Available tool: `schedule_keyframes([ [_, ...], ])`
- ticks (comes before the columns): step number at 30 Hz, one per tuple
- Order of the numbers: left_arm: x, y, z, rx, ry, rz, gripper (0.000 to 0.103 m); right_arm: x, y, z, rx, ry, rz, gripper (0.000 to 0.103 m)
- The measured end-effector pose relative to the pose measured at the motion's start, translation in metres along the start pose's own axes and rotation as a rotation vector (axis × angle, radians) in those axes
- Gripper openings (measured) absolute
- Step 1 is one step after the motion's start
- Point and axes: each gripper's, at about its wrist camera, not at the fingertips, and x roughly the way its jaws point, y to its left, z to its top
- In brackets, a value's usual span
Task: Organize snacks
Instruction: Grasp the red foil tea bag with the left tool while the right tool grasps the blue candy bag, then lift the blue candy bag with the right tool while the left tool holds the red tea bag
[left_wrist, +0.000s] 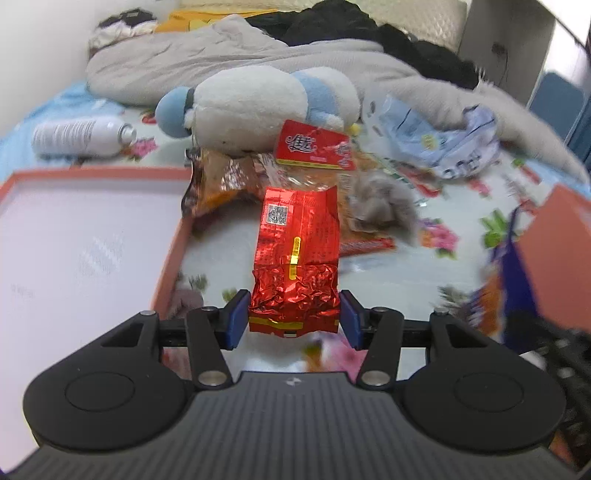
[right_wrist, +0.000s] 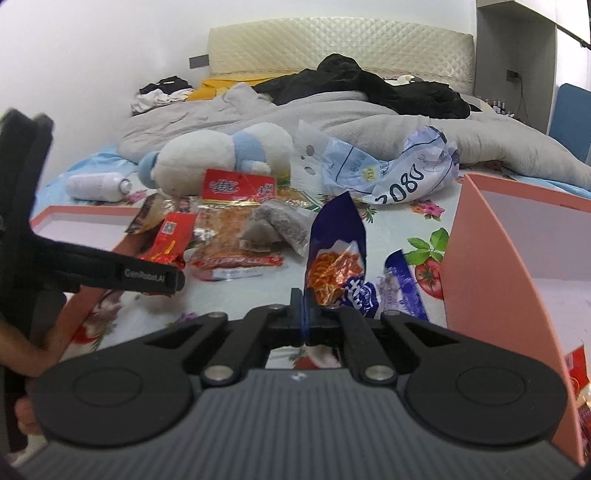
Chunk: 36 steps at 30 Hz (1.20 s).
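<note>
the left gripper (left_wrist: 294, 319) points down at a floral bedsheet (left_wrist: 207, 254), its blue pads (left_wrist: 236, 319) standing either side of the crumpled lower end of a red foil packet (left_wrist: 297, 266). the left pad looks to be just meeting the foil and the right one shows a sliver of gap, so i cannot tell whether the packet is truly clamped. the packet runs away from the gripper toward 12 o'clock, a qr label at its far end.

at 9 o'clock of the packet lies a shallow pink-rimmed box (left_wrist: 173, 254) with a white floor. at 12 o'clock sits a heap of snacks: a clear bag with a red header card (left_wrist: 314, 144), an orange-brown foil bag (left_wrist: 218, 181) and a grey lumpy bag (left_wrist: 380, 206). beyond them lies a white and blue plush toy (left_wrist: 255, 107), with a white spray can (left_wrist: 81, 134) on its side at 10 o'clock and a crumpled pale blue plastic bag (left_wrist: 443, 144) at 2 o'clock. a grey duvet (left_wrist: 177, 62) fills the far bed.

in the right wrist view the right gripper (right_wrist: 303, 308) is fully closed, pinching the lower edge of a dark blue noodle-snack packet (right_wrist: 338, 240), which stands up from the jaws toward 12 o'clock. at 3 o'clock of it rises the tilted wall of a second pink box (right_wrist: 491, 266). the left gripper's black finger (right_wrist: 147, 275) reaches in from 9 o'clock.
</note>
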Motion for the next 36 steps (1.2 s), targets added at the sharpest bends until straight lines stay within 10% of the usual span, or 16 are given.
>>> schedule_keyframes([
  [23,-0.148,-0.025,-0.127,0.042,0.100,-0.081,0.057,-0.155,0.023,-0.068,-0.062,0.058,0.107,0.003],
  [33,-0.170,-0.021,-0.134,0.036,0.082,-0.063,0.057,-0.176,0.017,-0.099,-0.002,0.135,0.155,0.006],
  [35,-0.172,-0.021,-0.134,0.035,0.080,-0.066,0.057,-0.179,0.014,-0.101,0.024,0.138,0.141,0.013],
  [36,-0.172,-0.021,-0.134,0.037,0.079,-0.066,0.057,-0.181,0.011,-0.101,0.046,0.133,0.136,0.032],
])
